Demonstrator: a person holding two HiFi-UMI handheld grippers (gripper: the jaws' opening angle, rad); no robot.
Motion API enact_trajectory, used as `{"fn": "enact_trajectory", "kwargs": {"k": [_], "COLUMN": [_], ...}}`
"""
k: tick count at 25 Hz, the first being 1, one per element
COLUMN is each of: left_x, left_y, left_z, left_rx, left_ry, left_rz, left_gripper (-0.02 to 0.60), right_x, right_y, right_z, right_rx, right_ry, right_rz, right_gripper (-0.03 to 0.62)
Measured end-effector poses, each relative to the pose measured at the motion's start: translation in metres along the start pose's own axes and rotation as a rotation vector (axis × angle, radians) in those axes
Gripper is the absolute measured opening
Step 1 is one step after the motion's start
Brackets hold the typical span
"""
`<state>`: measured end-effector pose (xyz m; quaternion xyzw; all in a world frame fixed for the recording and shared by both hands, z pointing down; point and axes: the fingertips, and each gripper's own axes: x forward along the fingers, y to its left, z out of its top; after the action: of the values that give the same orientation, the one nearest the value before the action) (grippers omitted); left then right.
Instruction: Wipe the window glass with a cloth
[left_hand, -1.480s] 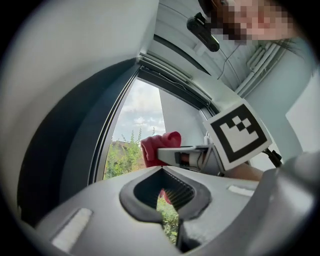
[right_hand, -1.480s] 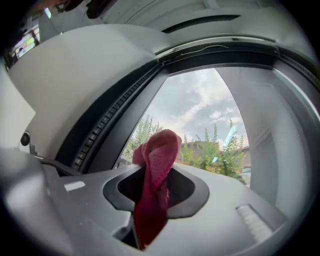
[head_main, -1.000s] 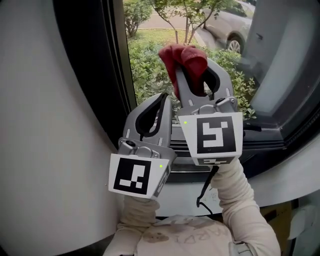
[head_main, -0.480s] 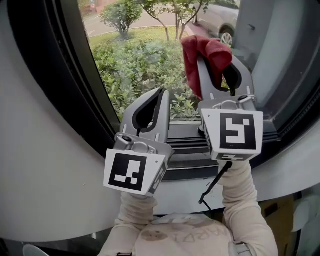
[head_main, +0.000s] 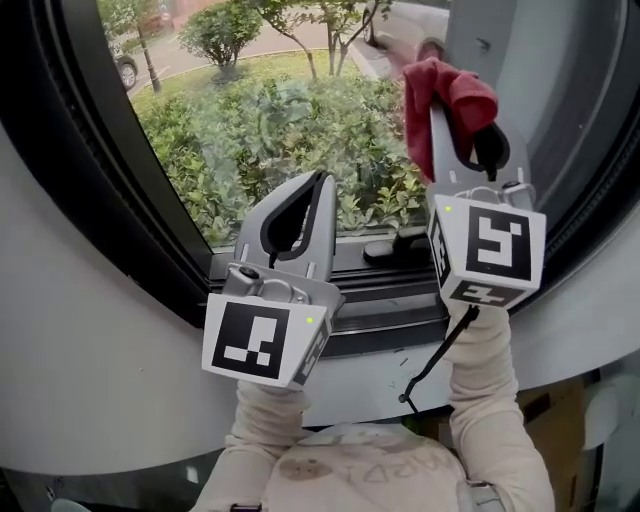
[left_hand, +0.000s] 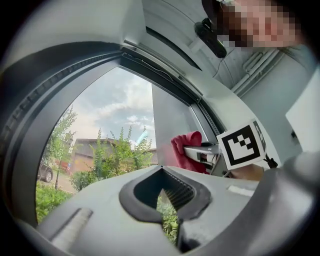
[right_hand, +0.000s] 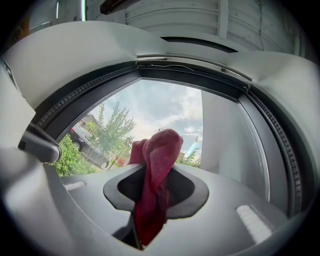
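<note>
A red cloth (head_main: 448, 100) (right_hand: 152, 182) is pinched in my right gripper (head_main: 455, 110) (right_hand: 150, 170), which is shut on it and held up at the right part of the window glass (head_main: 270, 130) (right_hand: 155, 110); the cloth's bunched top sticks out past the jaw tips. Whether the cloth touches the glass is unclear. My left gripper (head_main: 312, 185) (left_hand: 162, 192) is shut and empty, held lower and to the left, pointing at the glass. In the left gripper view the red cloth (left_hand: 186, 150) and the right gripper's marker cube (left_hand: 242, 145) show to the right.
A black rounded window frame (head_main: 130, 210) surrounds the glass, with a dark sill and track (head_main: 380, 290) below. A grey panel (head_main: 560, 90) borders the glass on the right. Shrubs, trees and parked cars lie outside. White curved wall (head_main: 90, 380) surrounds the frame.
My right gripper has carried the red cloth to the right across the glass. The left gripper has stayed near the lower middle while the view shifted.
</note>
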<state>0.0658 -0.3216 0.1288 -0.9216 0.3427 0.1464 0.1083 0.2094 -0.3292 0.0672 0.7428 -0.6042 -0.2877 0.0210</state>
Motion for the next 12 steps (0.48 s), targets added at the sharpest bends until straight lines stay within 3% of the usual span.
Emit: {"fn": "enact_trajectory", "kwargs": {"k": [12], "left_x": [-0.021], "left_y": [0.005], "left_z": [-0.016], "left_rx": [0.014], "left_ry": [0.015], "left_rz": [0.011], "left_gripper": [0.000], "right_x": [-0.030], "right_y": [0.029], "right_z": [-0.058], "right_rx": [0.052], "right_ry": [0.078], "right_rz": [-0.013], "right_gripper": [0.124]}}
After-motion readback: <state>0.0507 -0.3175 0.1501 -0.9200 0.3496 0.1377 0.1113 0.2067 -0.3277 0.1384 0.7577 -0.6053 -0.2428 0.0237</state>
